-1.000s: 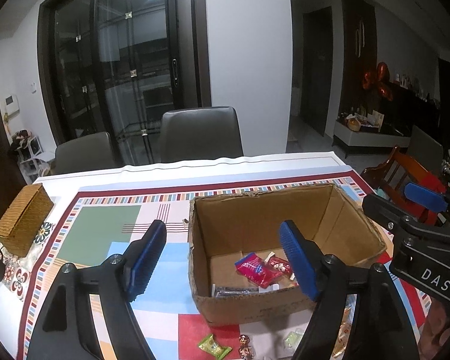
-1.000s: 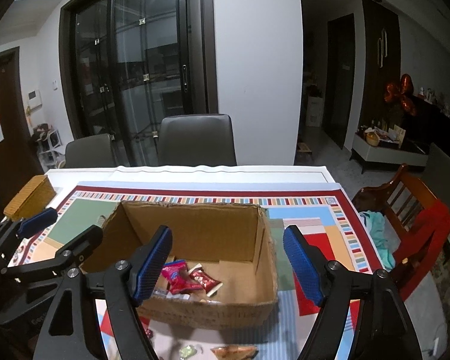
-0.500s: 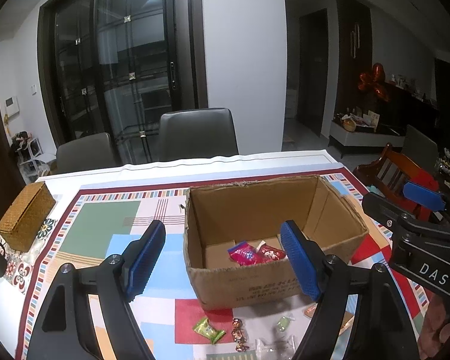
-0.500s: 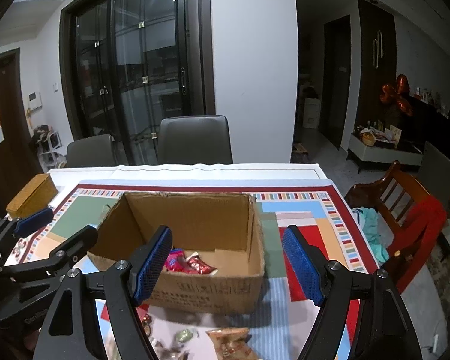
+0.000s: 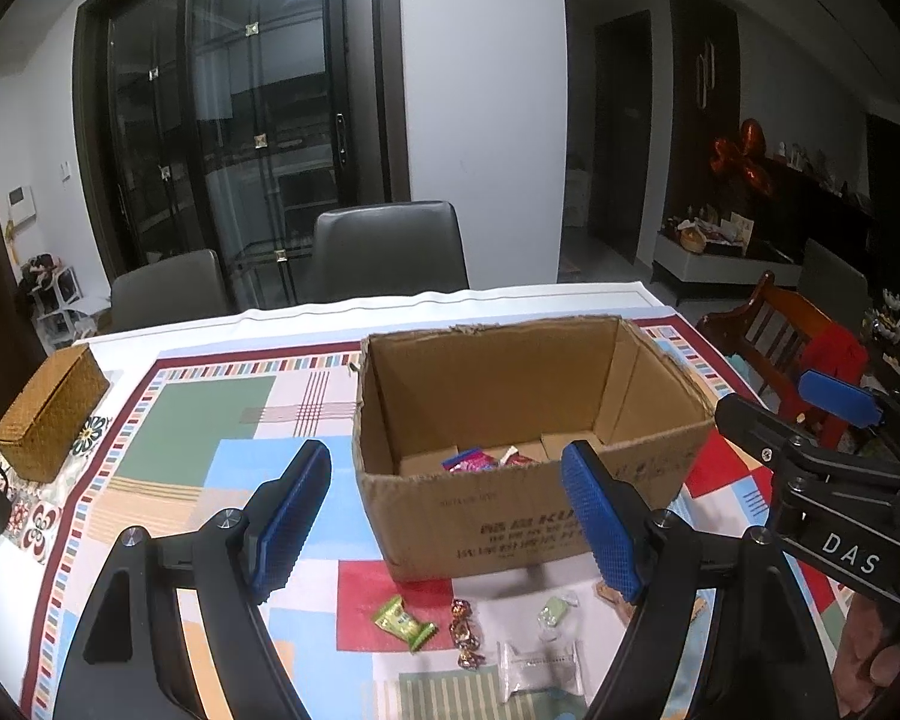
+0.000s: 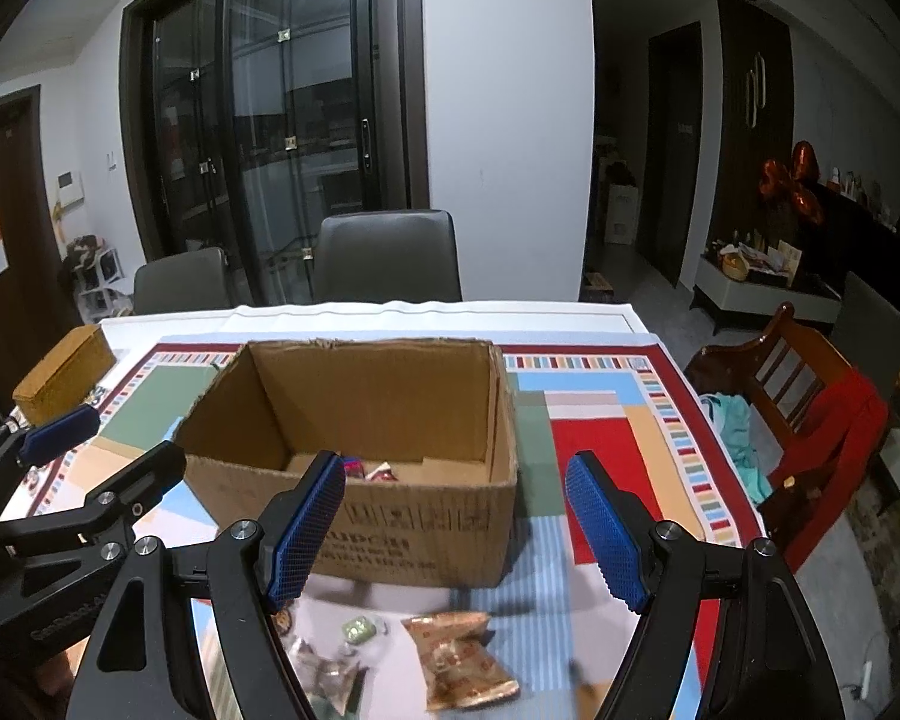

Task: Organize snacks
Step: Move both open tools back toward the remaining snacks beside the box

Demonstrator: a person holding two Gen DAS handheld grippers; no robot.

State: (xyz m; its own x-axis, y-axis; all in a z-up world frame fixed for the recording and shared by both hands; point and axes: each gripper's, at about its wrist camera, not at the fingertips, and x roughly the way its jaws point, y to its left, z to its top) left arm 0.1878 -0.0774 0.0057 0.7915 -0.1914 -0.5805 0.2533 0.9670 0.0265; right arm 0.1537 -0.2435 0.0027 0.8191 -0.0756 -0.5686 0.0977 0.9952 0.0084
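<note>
At the table's left edge a woven basket (image 5: 51, 414) sits on the patterned tablecloth (image 5: 168, 438). The left gripper (image 5: 447, 519) hangs above the cloth with its blue pads wide apart and nothing between them. Toward the middle of the table stands an open cardboard box (image 5: 510, 516), with a pink packet (image 5: 468, 461) and a red-and-white one (image 5: 513, 457) lying on its floor. In front of the box, toward the table's near edge, loose snacks lie on the cloth: a green candy (image 5: 403, 622), a brown twisted sweet (image 5: 465, 633), a clear wrapped bar (image 5: 540, 663) and a pale green candy (image 5: 553, 609). The right gripper (image 6: 455, 528) is likewise released, holding nothing, with an orange-brown snack bag (image 6: 462, 657) on the cloth below it. Off the table's right edge stands a wooden chair (image 6: 810, 396) draped in red.
</note>
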